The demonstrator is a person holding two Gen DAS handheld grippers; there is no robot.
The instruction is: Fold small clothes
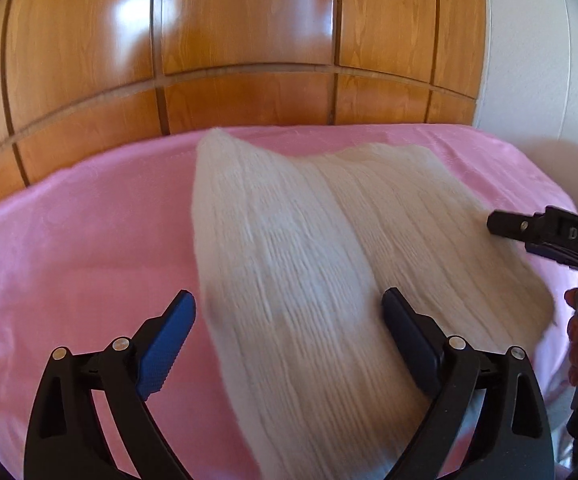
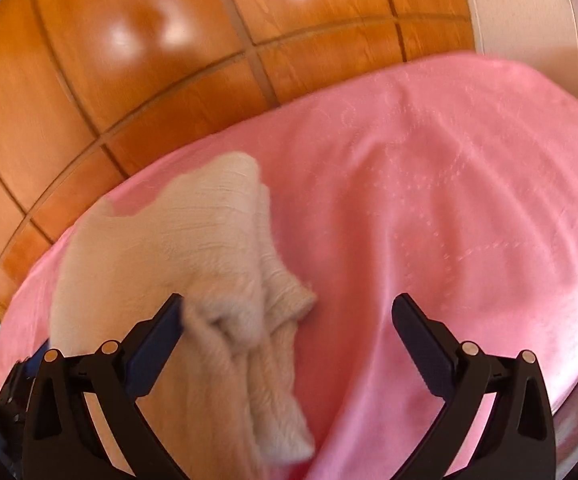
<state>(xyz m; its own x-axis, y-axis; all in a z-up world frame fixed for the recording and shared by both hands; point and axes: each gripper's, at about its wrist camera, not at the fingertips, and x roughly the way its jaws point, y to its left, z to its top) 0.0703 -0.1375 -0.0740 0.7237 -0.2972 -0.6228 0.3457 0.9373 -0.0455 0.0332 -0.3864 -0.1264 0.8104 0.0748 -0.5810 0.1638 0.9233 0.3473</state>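
your left gripper (image 1: 289, 312) hangs over the cream knitted garment (image 1: 309, 260), its jaws spread wide with nothing between the pads; the blue-faced left finger sits over pink cloth and the right finger over the knit. your right gripper (image 2: 289, 320) is likewise parted wide and empty, its left finger at the rumpled edge of the garment (image 2: 177, 248) and its right finger over bare cover. from the left wrist view, the right gripper (image 1: 537, 232) shows at the far right edge, its tip at the garment's right border, though whether it touches the cloth cannot be told.

the garment lies on a pink bed cover (image 1: 81, 248), roughly mid-surface and running toward you. in the left wrist view it looks spread fairly flat, with one pale corner peaked up near the far edge. in the right wrist view the side nearest that gripper is bunched into soft folds. both views are blurred, so the knit's ribbing reads only as faint lines.

the pink cover (image 2: 449, 200) is smooth and slightly sheeny, with shallow creases and a faint stitched pattern on the right side. behind the bed rises a glossy wooden panel wall (image 1: 229, 40), divided by dark grooves and carrying bright window glare. to the right of it stands a white wall (image 1: 529, 60).
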